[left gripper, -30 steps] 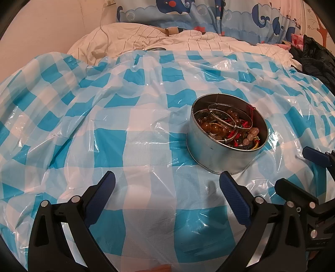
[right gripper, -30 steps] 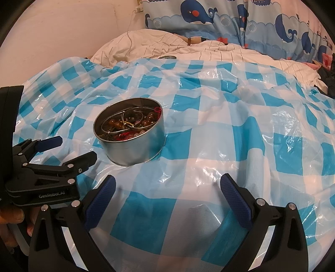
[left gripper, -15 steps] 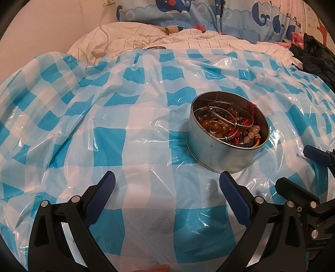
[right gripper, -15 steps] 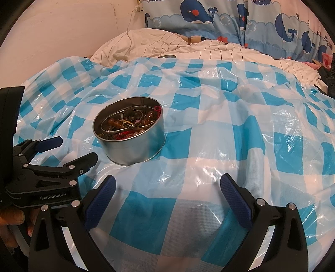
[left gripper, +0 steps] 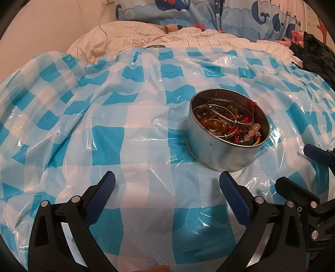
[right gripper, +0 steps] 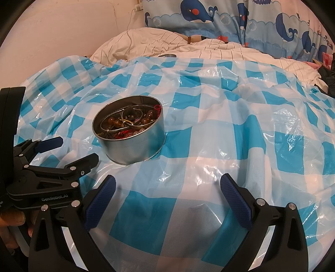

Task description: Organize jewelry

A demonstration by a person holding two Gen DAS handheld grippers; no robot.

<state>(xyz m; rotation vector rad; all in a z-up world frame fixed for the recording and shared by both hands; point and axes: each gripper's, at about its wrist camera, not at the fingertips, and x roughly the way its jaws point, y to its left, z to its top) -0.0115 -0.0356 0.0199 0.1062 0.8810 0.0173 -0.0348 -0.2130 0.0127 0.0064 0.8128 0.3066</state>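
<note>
A round silver tin [left gripper: 224, 151] stands on a blue-and-white checked plastic sheet [left gripper: 125, 142]. It holds a tangle of jewelry [left gripper: 228, 121]: amber and pink beads, metal bangles, red cord. My left gripper [left gripper: 166, 184] is open and empty, low over the sheet, with the tin just beyond its right finger. In the right wrist view the tin [right gripper: 134, 146] sits ahead and to the left. My right gripper [right gripper: 166, 185] is open and empty. The left gripper [right gripper: 69, 150] shows at that view's left edge, beside the tin.
The sheet [right gripper: 230, 129] covers a bed with a white striped duvet [left gripper: 167, 35] behind it and whale-print pillows [right gripper: 209, 14] at the wall. Dark clothing [left gripper: 314, 52] lies at the far right. A white cable [right gripper: 129, 31] hangs from a wall socket.
Both views have shifted slightly. The tin sits a little higher in the left wrist view. Both grippers stay open and empty.
</note>
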